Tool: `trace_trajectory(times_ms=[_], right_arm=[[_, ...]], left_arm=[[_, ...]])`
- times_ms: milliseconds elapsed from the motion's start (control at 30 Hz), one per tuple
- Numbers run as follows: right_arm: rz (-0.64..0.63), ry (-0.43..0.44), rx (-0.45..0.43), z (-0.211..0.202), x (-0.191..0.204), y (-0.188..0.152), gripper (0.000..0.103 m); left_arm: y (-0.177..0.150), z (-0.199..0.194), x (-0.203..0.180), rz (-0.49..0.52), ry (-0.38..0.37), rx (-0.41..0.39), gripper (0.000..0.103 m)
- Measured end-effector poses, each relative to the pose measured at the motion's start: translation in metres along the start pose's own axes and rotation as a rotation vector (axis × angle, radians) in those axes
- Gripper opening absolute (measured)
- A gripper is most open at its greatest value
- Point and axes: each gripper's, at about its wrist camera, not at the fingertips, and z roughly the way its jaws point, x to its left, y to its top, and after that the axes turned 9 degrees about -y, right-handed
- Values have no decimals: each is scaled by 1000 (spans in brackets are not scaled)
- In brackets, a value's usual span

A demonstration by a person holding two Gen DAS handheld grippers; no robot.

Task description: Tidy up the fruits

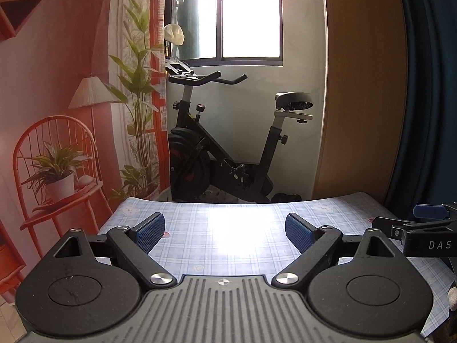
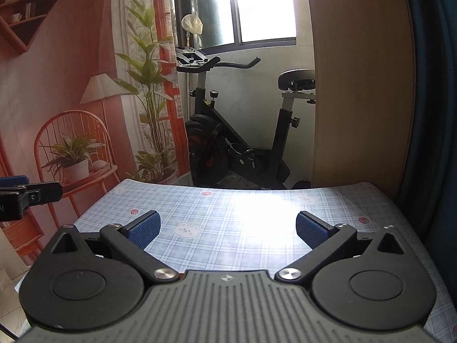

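No fruit shows in either view. My left gripper stands open above a table with a blue checked cloth, nothing between its blue pads. My right gripper is also open and empty over the same cloth. In the left wrist view the right gripper's finger pokes in at the right edge. In the right wrist view the left gripper's finger shows at the left edge. Both point slightly down toward the table's far edge.
A black exercise bike stands on the floor beyond the table, under a bright window. A printed backdrop with a chair and plants hangs at left. A wooden panel and a dark blue curtain are at right.
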Motion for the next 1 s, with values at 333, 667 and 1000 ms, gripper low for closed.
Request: trace_trajectory(times_ms=[333,667,1000], right_arm=[[13,14,4,-4,-4,1,103],[12,12,-2,-9,-4,3,103],[4,13,-15,-15,-2,2,103]], left_arm=[[-1,-3,0,-21,-12,-7,93],[-1,-11,-3,-17,4,-25,93],[-2,-14,-6,-19,-5,-26,94]])
